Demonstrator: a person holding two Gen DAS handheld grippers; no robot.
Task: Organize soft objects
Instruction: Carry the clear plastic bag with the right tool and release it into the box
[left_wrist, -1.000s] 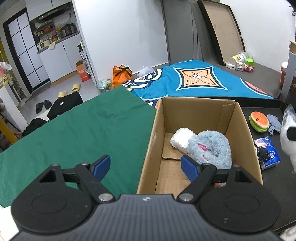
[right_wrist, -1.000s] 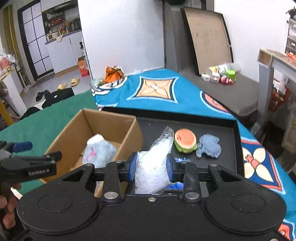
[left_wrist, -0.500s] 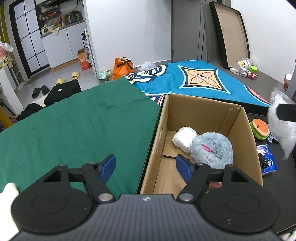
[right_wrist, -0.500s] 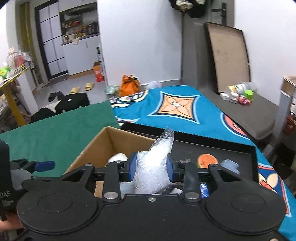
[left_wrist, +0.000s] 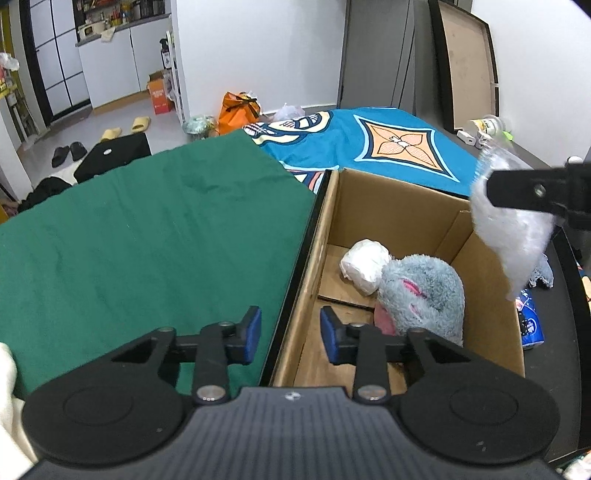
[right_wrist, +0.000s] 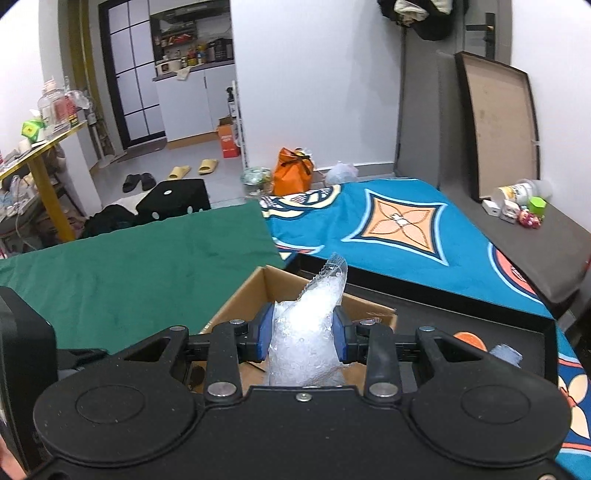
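An open cardboard box (left_wrist: 406, 192) holds a grey plush toy (left_wrist: 424, 291) and a white wrapped bundle (left_wrist: 364, 264). My left gripper (left_wrist: 290, 338) straddles the box's near left wall. Its jaws are closing, and both blue pads still stand clear of the cardboard. My right gripper (right_wrist: 303, 336) is shut on a clear bubble-wrap bag (right_wrist: 306, 332). In the left wrist view that bag (left_wrist: 513, 240) hangs over the box's right wall. From the right wrist camera, the box (right_wrist: 236, 306) lies just beneath the bag.
A black tray (left_wrist: 565, 314) right of the box carries a blue packet (left_wrist: 530, 325), an orange burger toy (right_wrist: 469, 339) and a blue-grey knitted piece (right_wrist: 508, 356). A green cloth (left_wrist: 147, 229) lies left of the box, with a blue patterned blanket (left_wrist: 388, 147) behind.
The left jaws have narrowed around the box's left wall. The right gripper has carried the bubble-wrap bag leftward from the tray to above the box.
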